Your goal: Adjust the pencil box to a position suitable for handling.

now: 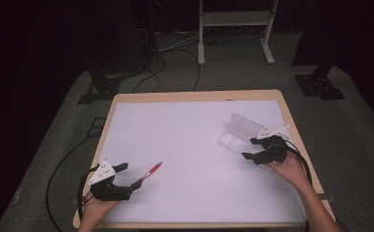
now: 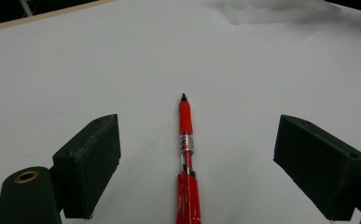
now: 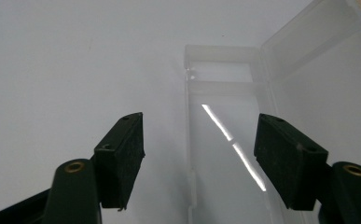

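Note:
A red pen (image 1: 151, 171) with a black tip lies on the white table top (image 1: 189, 125) at the near left. My left gripper (image 1: 129, 176) is open around the pen's rear end. In the left gripper view the pen (image 2: 186, 154) runs up the middle between the two jaws of that gripper (image 2: 199, 130), touching neither pad. At the right a clear plastic case (image 1: 237, 130) lies with its lid standing up. My right gripper (image 1: 250, 148) is open at its near end. In the right gripper view the case's tray (image 3: 225, 140) lies between the jaws of that gripper (image 3: 201, 123), apart from the pads.
The white top has a wooden rim (image 1: 199, 95). Beyond the table, cables (image 1: 175, 58) trail over grey carpet, a white frame (image 1: 235, 29) stands at the back, and black stand bases (image 1: 320, 84) sit at both sides.

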